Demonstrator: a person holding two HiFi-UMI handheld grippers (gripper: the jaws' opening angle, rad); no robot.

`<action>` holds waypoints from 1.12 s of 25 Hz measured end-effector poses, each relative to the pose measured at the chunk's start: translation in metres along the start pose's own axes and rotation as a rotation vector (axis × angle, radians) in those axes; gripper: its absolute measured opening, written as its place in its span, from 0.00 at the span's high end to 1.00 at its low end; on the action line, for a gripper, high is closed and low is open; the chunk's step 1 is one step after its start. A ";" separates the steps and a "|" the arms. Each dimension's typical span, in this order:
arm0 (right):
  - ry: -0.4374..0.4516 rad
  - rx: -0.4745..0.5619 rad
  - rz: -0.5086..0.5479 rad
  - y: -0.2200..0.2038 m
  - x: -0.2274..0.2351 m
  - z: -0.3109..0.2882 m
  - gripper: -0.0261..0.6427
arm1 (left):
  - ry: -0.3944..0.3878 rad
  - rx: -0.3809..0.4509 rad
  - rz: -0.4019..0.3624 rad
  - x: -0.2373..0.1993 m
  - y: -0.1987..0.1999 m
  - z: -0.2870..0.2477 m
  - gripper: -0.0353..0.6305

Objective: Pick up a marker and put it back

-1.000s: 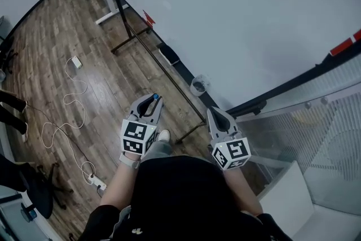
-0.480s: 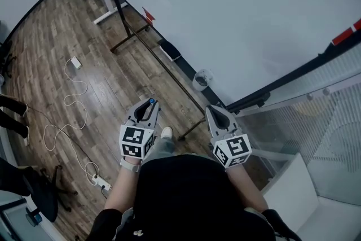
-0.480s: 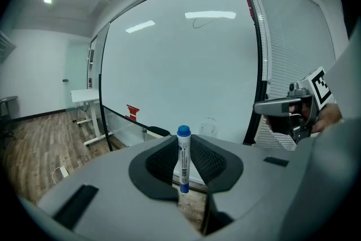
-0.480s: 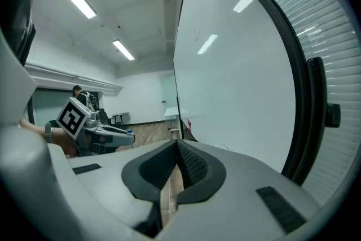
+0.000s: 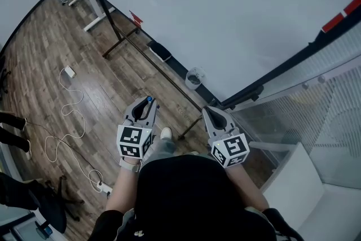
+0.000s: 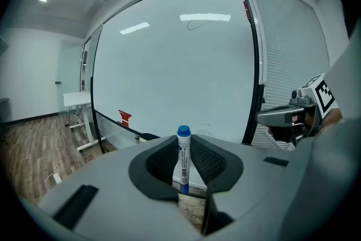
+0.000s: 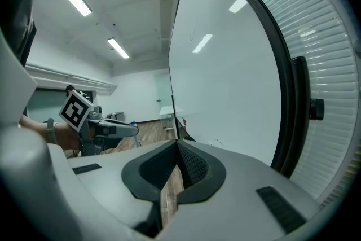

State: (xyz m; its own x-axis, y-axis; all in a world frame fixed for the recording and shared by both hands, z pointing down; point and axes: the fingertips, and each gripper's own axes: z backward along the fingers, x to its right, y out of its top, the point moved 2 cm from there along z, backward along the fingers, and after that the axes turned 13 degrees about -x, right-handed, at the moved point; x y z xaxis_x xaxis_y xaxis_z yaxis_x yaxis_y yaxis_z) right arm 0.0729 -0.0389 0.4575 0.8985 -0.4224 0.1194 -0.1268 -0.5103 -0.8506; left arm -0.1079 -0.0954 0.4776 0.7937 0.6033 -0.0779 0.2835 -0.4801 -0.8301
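While the whiteboard (image 5: pixel 237 14) is drifting a little leftward in the head view as the person is turning, the left claw (image 5: pixel 148 103) is still pinching the blue-capped marker (image 6: pixel 183 161) upright, so the putting back is still waiting. The right claw (image 5: pixel 210 113) is staying pressed together, empty. An eraser (image 5: pixel 160 52) and a small cup (image 5: pixel 193 78) are occupying the board's ledge (image 5: pixel 179 69), narrowing the free places.

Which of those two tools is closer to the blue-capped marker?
Left. The left gripper holds the marker between its fingers; the right gripper, shut and empty, sits to its right.
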 end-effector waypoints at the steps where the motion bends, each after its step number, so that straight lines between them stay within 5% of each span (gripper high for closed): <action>1: -0.008 0.002 -0.003 0.000 0.002 0.001 0.92 | -0.008 0.005 -0.009 0.001 0.005 -0.002 0.82; 18: -0.228 0.037 -0.118 -0.010 0.054 0.037 0.92 | -0.209 0.085 -0.178 0.047 0.091 -0.069 0.82; 28: -0.360 0.039 -0.195 -0.024 0.076 0.060 0.92 | -0.322 0.082 -0.204 0.072 0.114 -0.117 0.82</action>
State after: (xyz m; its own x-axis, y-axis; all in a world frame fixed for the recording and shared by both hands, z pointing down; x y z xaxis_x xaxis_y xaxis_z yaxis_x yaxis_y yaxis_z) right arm 0.1691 -0.0139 0.4562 0.9946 -0.0279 0.0996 0.0704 -0.5228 -0.8495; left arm 0.0442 -0.1806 0.4420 0.5118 0.8566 -0.0651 0.3635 -0.2846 -0.8871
